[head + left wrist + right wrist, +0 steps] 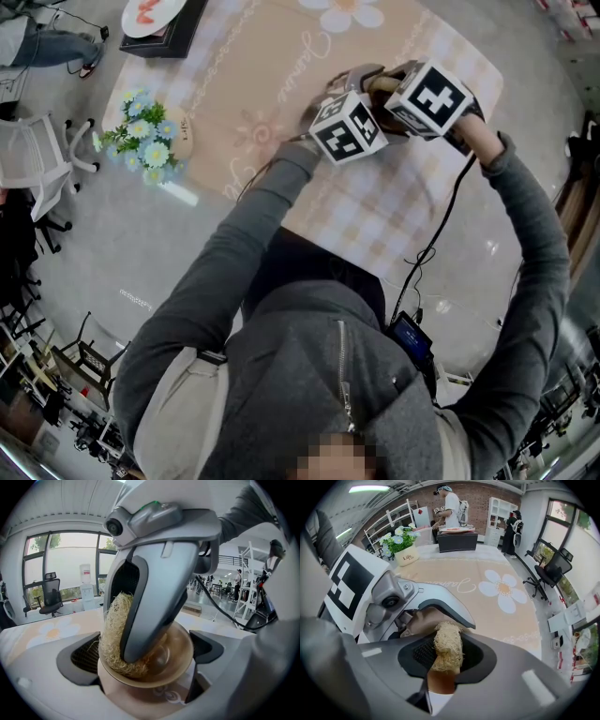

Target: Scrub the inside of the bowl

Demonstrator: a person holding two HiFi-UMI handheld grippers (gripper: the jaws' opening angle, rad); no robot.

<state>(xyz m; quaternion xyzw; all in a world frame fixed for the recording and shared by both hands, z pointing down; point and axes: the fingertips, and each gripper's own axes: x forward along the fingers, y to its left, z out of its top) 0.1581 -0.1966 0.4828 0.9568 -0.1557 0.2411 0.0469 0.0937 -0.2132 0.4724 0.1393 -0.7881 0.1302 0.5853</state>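
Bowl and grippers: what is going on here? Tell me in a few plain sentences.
A person works two hand-held grippers over a daisy-print tablecloth. The left gripper is shut on a brown bowl, its fingers on either side of it. The right gripper is shut on a straw-coloured fibre scrubber, which is pressed against the bowl's inner wall. Scrubbing appears to be under way.

In the left gripper view the right gripper (127, 654) reaches in from 12 o'clock, covering much of the bowl (178, 660) and half the straw scrubber (110, 630). In the head view the marker cubes (347, 128) hide both entirely. At 11 o'clock there, the top edge cuts a white disc (155, 14).
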